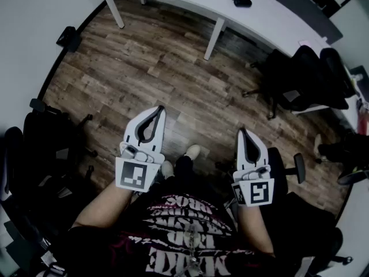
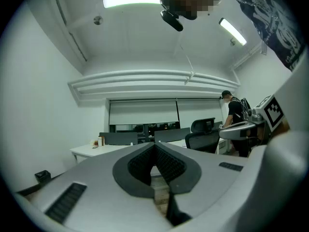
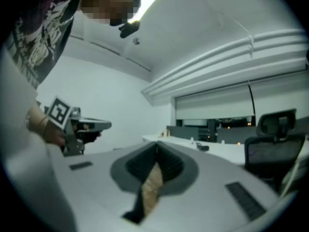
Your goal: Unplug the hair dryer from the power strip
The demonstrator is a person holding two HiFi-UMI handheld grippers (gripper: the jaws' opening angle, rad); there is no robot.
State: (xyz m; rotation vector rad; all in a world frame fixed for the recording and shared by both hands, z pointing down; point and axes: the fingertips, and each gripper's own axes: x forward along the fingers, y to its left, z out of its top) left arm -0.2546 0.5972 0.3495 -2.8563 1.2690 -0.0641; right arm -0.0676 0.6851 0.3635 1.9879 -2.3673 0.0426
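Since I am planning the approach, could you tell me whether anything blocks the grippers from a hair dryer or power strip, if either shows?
Neither shows. Both the left gripper and right gripper are shut and empty over wood floor; office chairs stand only at the sides.

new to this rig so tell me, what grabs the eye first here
The left hand-held gripper and right hand-held gripper stand out, both white, shut and empty, held level above the wood floor in the head view's middle. Behind them a long white table crosses the top, with black office chairs at the right.
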